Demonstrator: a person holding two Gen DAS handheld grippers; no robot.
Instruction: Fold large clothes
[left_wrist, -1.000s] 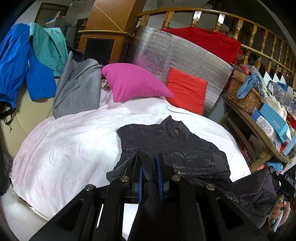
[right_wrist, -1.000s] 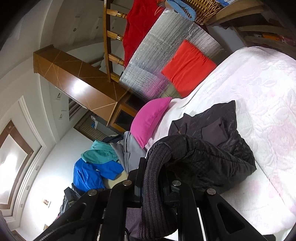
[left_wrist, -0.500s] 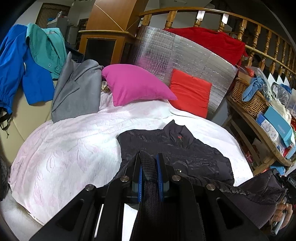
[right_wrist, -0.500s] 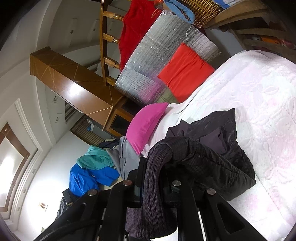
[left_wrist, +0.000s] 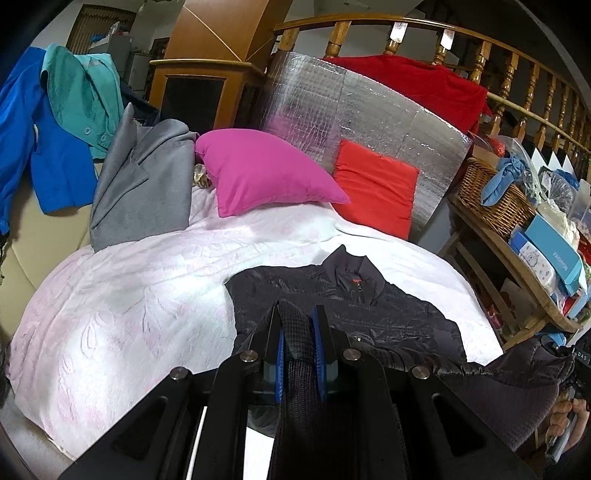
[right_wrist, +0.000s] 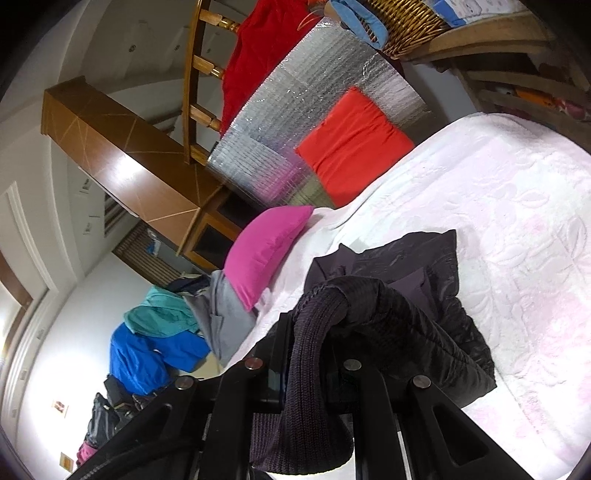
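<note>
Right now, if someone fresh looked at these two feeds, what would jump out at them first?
Probably the dark quilted jacket spread on the white embossed bedspread, its knit hem clamped in both the left gripper and the right gripper. Behind it, the bright magenta pillow and red cushion lean by a silver foil panel at the bed's head.

Bed (left_wrist: 122, 321): white spread with pale pink leaf pattern | dark jacket (left_wrist: 373, 310) lies collar-up on near right part | pink pillow (left_wrist: 262, 173) and red cushion (left_wrist: 373, 188) at far edge | grey garment (left_wrist: 144, 184) drapes over far left.
</note>
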